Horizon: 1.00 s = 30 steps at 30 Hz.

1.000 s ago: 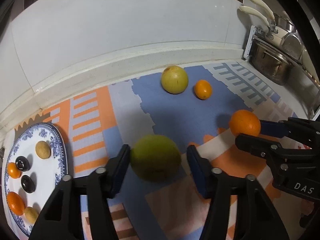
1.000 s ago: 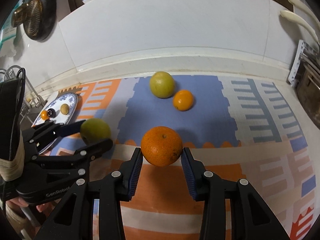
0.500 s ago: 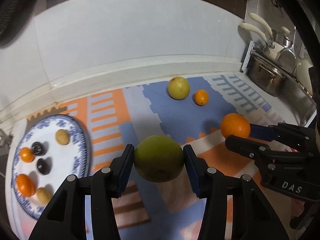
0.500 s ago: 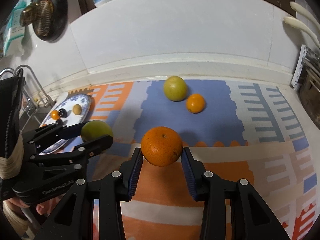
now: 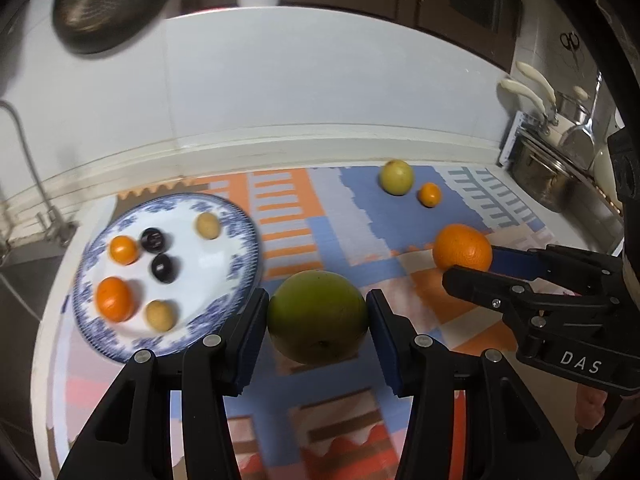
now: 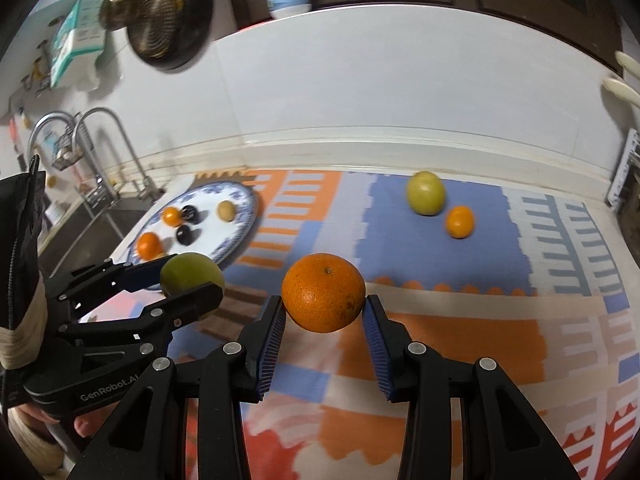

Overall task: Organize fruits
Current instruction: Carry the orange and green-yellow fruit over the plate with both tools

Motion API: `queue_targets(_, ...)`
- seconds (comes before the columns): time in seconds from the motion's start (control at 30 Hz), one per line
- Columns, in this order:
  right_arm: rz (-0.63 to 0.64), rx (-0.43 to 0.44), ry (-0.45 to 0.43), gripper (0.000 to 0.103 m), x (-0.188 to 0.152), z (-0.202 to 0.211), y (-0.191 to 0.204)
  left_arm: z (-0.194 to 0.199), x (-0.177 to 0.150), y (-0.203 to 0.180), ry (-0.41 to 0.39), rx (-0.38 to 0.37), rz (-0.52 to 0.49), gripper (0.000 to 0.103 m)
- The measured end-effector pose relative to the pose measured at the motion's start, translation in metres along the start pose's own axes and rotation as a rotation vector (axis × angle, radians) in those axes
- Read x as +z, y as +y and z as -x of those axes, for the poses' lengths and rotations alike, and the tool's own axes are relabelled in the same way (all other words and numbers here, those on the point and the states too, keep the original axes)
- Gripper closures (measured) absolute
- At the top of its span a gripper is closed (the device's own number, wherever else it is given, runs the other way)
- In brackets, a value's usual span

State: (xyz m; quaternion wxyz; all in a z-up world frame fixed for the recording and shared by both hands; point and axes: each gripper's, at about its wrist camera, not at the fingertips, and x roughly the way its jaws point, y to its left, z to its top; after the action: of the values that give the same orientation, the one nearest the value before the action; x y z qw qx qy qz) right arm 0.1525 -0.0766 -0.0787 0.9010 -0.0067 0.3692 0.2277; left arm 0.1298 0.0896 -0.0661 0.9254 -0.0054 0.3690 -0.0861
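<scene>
Holding green fruit [image 5: 317, 317] clamped in left gripper [image 5: 316, 328], orange [image 6: 323, 298] clamped in right gripper [image 6: 324, 320], both aloft near plate [image 5: 236, 280]. Six small fruits plated already. Left on tabletop mat: yellow-green fruit [image 5: 396, 177], small orange [image 5: 429, 194].

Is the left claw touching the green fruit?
Touching. The left wrist view shows the left claw with both pads pressed against the green fruit, no gap.
</scene>
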Motion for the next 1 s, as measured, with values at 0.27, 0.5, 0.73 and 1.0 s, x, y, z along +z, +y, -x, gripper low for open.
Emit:
queue_targets(0.27, 0.057, 0.049, 0.021, 0.062, 0.003, -0.01, 0.043, 0.022, -0.008, 0.036, -0.036, 0.038, 0.05, 0.054)
queue_targets(0.5, 0.087, 0.087, 0.024, 0.062, 0.015, -0.024, 0.071, 0.031, -0.003, 0.067, -0.061, 0.092, 0.068, 0.054)
queue_targets(0.73, 0.135, 0.111, 0.011, 0.069, 0.037, -0.044, 0.097, 0.029, 0.006, 0.095, -0.066, 0.136, 0.082, 0.054)
queue_targets(1.0, 0.113, 0.1, 0.053, 0.07, 0.047, -0.071, 0.095, 0.024, 0.008, 0.107, -0.058, 0.138, 0.068, 0.054)
